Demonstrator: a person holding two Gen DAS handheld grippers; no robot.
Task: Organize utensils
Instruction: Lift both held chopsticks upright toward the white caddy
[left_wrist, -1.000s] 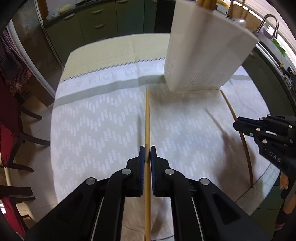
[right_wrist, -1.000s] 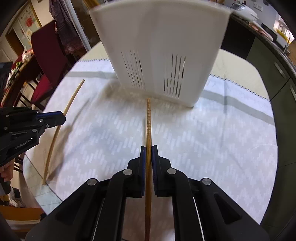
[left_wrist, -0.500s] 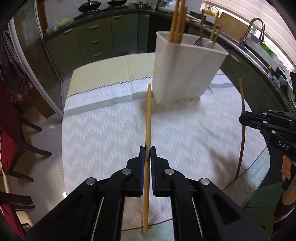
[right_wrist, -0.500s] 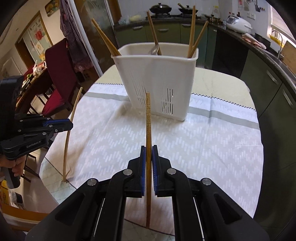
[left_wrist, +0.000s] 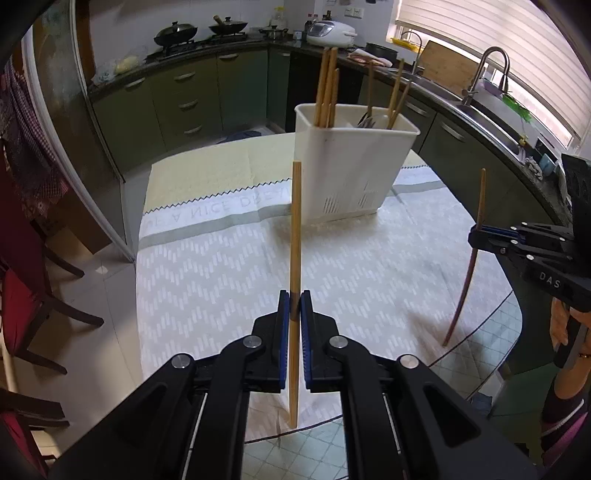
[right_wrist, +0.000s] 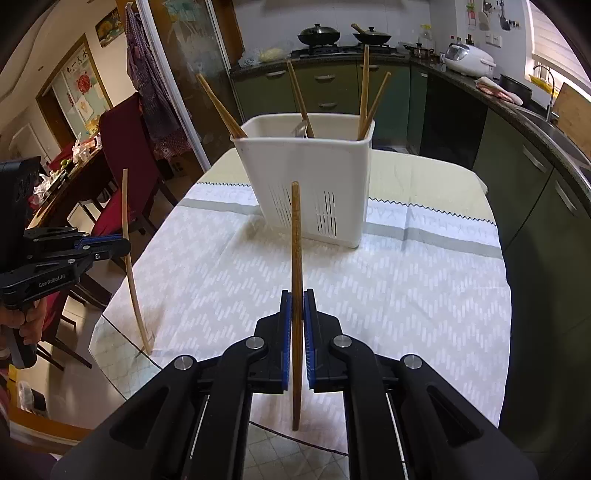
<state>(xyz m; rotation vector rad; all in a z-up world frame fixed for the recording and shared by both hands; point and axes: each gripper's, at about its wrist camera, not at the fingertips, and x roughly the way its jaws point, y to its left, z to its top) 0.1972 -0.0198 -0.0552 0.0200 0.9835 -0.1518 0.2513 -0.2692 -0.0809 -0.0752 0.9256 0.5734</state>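
A white slotted utensil holder (left_wrist: 351, 166) stands on the far part of the table with several wooden chopsticks and a spoon in it; it also shows in the right wrist view (right_wrist: 310, 177). My left gripper (left_wrist: 294, 299) is shut on a pale wooden chopstick (left_wrist: 295, 229), held upright above the table. My right gripper (right_wrist: 296, 299) is shut on a darker brown chopstick (right_wrist: 296, 236), also upright. Each gripper shows in the other's view: the right one (left_wrist: 476, 236) with its chopstick (left_wrist: 472, 254), the left one (right_wrist: 123, 245) with its chopstick (right_wrist: 129, 258).
A round table with a white zigzag-patterned cloth (left_wrist: 221, 266) lies below. Red chairs (left_wrist: 22, 295) stand at the left of it. Dark green kitchen cabinets (left_wrist: 177, 99) and a sink counter (left_wrist: 491, 122) run behind and to the right.
Both grippers have lifted and drawn back from the holder, tilting their chopsticks from lying low over the cloth to upright. The holder now looks farther and smaller.
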